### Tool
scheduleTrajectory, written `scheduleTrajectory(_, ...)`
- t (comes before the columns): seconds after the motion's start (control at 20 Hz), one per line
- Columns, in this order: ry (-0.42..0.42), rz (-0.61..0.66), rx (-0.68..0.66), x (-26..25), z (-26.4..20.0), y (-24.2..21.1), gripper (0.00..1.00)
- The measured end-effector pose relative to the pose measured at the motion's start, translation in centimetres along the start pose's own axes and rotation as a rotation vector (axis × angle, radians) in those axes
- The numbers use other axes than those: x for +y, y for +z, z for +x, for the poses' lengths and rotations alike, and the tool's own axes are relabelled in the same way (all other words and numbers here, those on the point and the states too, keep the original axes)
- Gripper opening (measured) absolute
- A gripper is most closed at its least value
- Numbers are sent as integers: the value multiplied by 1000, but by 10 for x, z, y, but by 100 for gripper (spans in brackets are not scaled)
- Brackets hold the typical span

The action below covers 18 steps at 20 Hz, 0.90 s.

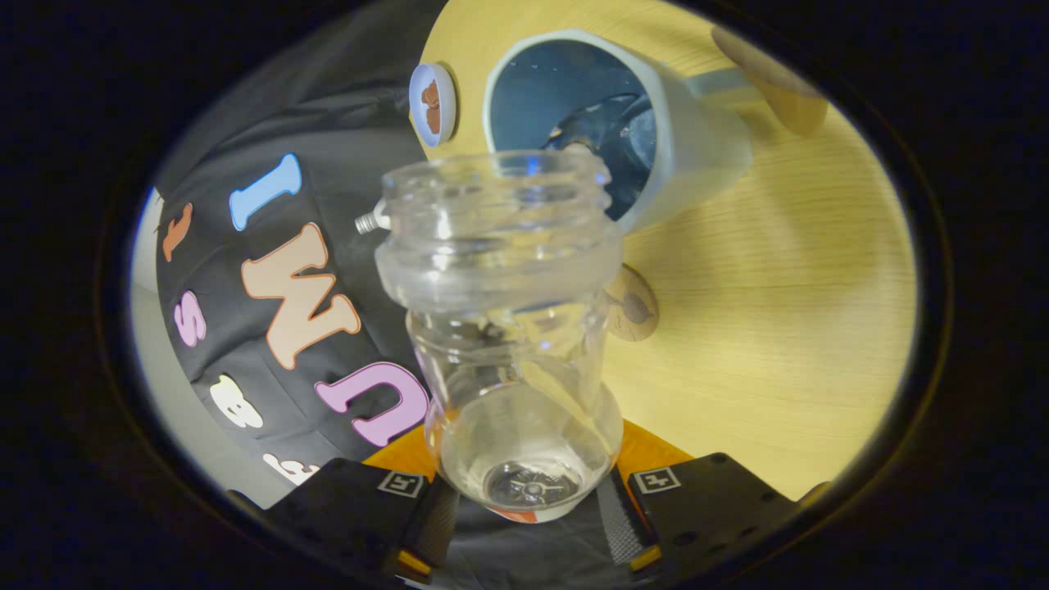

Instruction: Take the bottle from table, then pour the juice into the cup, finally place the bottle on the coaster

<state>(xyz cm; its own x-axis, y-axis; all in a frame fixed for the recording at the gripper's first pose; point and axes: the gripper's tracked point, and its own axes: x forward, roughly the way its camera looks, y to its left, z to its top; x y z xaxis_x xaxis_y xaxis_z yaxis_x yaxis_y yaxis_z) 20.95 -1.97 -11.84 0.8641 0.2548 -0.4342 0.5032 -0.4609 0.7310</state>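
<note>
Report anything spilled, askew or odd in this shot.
No spill shows on the table. The clear bottle, gripped between the gripper fingers, is tipped so its open mouth meets the cup rim; that tilt fits pouring. The bottle looks nearly empty. The coaster lies beyond it.

Staged recording booth, not a real home: black cloth wall (270, 164) backing a pale wooden table (778, 311); household props only — cup (697, 139), clear bottle (508, 328), round coaster (635, 307)

Fisheye riding on the hand-held gripper (524, 500), facing forward along its fingers, close over the table (778, 328)
</note>
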Motion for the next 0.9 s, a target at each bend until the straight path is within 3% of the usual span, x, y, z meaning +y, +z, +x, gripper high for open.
scheduleTrajectory(0.9, -69, 115, 46, 2, 4, -13, 78)
